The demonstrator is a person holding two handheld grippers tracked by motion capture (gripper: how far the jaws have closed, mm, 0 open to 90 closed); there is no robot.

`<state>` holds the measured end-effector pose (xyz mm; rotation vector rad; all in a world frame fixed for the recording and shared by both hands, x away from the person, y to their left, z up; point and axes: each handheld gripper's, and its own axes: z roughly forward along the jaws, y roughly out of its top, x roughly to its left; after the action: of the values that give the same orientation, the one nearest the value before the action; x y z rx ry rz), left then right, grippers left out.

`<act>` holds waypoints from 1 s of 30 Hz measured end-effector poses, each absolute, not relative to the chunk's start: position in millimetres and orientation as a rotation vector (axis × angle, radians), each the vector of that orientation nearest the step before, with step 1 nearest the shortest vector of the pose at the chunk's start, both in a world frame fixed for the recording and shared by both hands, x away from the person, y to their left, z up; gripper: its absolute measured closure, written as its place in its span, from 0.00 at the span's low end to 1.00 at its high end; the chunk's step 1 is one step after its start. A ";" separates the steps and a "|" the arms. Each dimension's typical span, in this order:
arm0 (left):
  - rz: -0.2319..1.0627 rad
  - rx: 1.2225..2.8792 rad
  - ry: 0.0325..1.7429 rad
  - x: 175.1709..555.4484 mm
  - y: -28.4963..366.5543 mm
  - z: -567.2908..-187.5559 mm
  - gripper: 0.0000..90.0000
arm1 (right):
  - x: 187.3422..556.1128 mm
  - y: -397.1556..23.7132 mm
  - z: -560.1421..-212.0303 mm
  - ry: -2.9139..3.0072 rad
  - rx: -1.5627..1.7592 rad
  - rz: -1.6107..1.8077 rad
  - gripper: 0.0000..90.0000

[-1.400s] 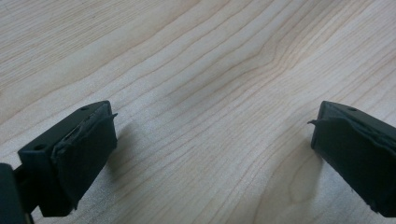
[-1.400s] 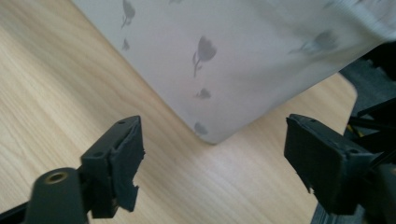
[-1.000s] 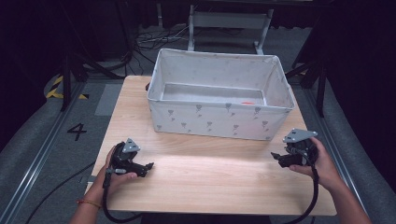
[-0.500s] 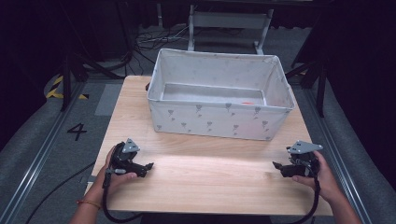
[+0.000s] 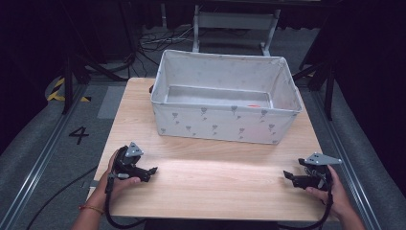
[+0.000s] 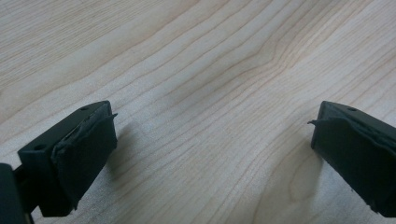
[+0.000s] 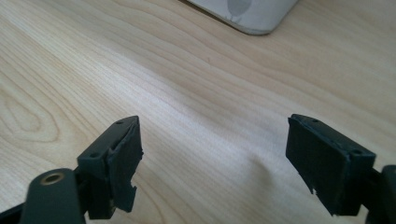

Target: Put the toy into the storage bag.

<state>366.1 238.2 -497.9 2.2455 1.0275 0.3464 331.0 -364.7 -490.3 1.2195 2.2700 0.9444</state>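
A white fabric bin (image 5: 225, 125) with small grey motifs stands at the back of the wooden table (image 5: 215, 184). A small red-orange item (image 5: 253, 106) lies on its floor near the right end. My left gripper (image 5: 152, 170) rests low over the table's front left, held by a hand, jaws open with bare wood between them (image 6: 212, 140). My right gripper (image 5: 287, 176) sits at the front right edge, also open and holding nothing (image 7: 212, 149). A corner of the bin (image 7: 243, 14) shows at the top of the right gripper view.
Grey floor with metal rails runs along both sides of the table. A "4" marking (image 5: 79, 135) and yellow-black tape (image 5: 57, 90) lie on the floor at left. Cables and a metal stand (image 5: 234, 21) sit behind the bin.
My right gripper has drawn back toward the front right edge of the table and lowered. The left gripper has stayed in place.
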 end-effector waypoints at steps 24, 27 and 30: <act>0.339 2.244 1.034 367.0 237.8 -497.9 0.00 | 327.5 -373.0 -503.3 2.250 1.283 0.979 0.15; 0.351 2.242 1.029 368.0 238.0 -498.1 0.00 | 327.5 -372.9 -503.3 2.250 1.283 0.978 0.15; 0.351 2.242 1.029 368.0 238.1 -498.1 0.00 | 327.5 -372.9 -503.3 2.250 1.283 0.979 0.15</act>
<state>368.0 238.1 -498.1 2.2417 1.0295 0.3507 327.5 -372.9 -503.3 1.2829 2.2501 0.9788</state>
